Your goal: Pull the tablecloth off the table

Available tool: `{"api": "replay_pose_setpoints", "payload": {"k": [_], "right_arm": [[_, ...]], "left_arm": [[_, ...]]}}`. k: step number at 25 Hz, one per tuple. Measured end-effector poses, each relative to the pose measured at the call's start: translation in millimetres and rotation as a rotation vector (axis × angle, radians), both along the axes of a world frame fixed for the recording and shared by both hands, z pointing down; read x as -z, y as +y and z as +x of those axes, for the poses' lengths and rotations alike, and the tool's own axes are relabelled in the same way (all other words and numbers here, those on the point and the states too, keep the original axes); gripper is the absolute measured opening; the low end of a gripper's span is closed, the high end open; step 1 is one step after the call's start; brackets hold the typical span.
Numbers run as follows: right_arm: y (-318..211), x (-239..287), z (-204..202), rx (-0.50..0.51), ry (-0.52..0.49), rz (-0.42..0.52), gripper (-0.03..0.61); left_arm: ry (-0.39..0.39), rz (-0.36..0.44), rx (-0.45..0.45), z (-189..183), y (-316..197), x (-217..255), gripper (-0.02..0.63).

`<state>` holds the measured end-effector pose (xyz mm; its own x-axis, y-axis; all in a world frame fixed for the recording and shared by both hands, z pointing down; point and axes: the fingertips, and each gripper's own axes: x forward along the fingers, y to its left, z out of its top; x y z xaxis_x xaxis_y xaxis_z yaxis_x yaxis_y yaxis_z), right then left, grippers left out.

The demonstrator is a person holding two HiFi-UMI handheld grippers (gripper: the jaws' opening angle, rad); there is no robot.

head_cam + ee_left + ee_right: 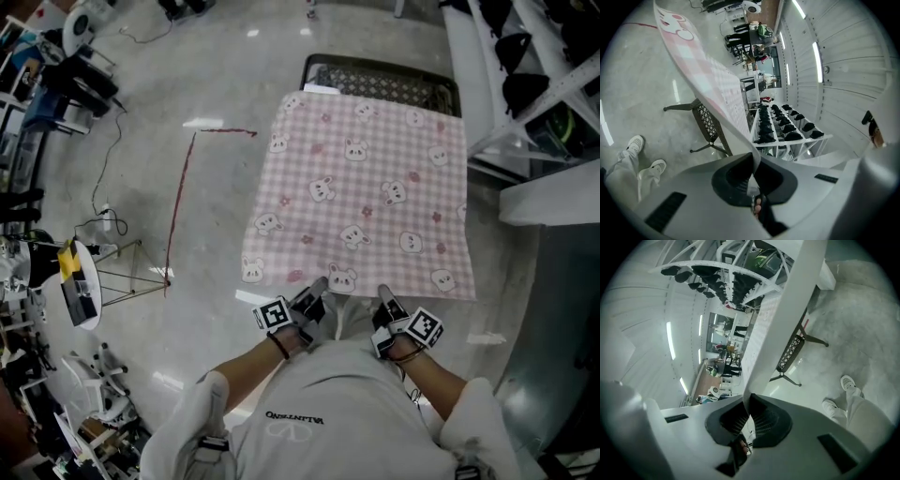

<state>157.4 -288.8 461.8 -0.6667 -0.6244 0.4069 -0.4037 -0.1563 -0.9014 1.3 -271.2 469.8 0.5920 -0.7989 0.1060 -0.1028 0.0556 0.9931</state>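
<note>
The left gripper (317,287) and the right gripper (386,296) are both closed tight on the near edge of the tablecloth (366,187), one on each side of the person's body. In the left gripper view, the jaws of the left gripper (752,161) meet with a thin fold of the cloth (708,70) pinched between them. In the right gripper view, the right gripper (748,399) pinches the cloth (787,310) in the same way, with its pale underside facing the camera.

The pale, glossy floor (187,206) fills most of the head view. The tablecloth is pink and white check printed with rabbit faces. It lies spread over the table (384,80), and from each gripper it runs as a flat sheet out towards the table. At the far end, the table's dark lattice top shows uncovered beyond the cloth's edge. Its dark metal legs (710,124) show beneath the cloth in the left gripper view and again (792,352) in the right.

A white rack (525,56) holding rows of black items stands just beside the table on the right. The person's white top (328,422) fills the lower middle of the head view. A marker cube sits on each gripper, left (273,314) and right (424,327). A thin red line (173,216) marks the floor to the left of the table. The person's white shoes (635,143) rest on the floor below.
</note>
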Motion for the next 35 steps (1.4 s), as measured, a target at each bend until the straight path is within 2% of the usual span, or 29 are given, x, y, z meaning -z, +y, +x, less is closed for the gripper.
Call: {"api": "replay_pose_setpoints", "payload": {"k": [4, 7, 10, 14, 17, 22, 26, 31, 33, 35], "right_arm": [[10.4, 37.5, -8.3, 0.03, -0.027, 0.056, 0.011], [18.6, 67.5, -17.6, 0.043, -0.071, 0.088, 0.01], [31.9, 85.6, -17.2, 0.064, -0.064, 0.085, 0.011], [40.0, 130.5, -24.9, 0.08, -0.1, 0.124, 0.011], [42.5, 169.2, -26.4, 0.075, -0.133, 0.163, 0.011], [45.3, 229.3, -21.2, 0.083, -0.162, 0.209, 0.011], [46.2, 275.6, -21.5, 0.116, -0.175, 0.281, 0.011], [43.3, 316.2, -17.9, 0.101, -0.177, 0.402, 0.012], [43.4, 325.1, -16.6, 0.079, -0.17, 0.432, 0.014], [44.3, 340.7, -18.9, 0.061, -0.168, 0.47, 0.014]], "left_arm": [[0.079, -0.043, -0.018, 0.9, 16.8, 29.1, 0.002], [-0.03, -0.004, -0.1, -7.7, 26.4, 47.9, 0.002], [-0.07, 0.005, -0.181, -9.9, 35.3, 75.2, 0.002], [-0.071, 0.026, -0.261, -12.2, 43.7, 121.6, 0.002], [-0.049, -0.002, -0.283, -15.5, 49.8, 154.1, 0.003], [-0.008, 0.036, -0.337, -8.2, 49.5, 213.3, 0.003], [-0.043, 0.174, -0.394, -5.4, 45.7, 266.8, 0.003], [-0.138, 0.453, -0.394, -2.1, 39.6, 315.7, 0.005], [-0.138, 0.549, -0.366, -3.2, 37.7, 328.4, 0.005], [-0.106, 0.631, -0.336, -5.8, 38.3, 344.1, 0.003]]}}
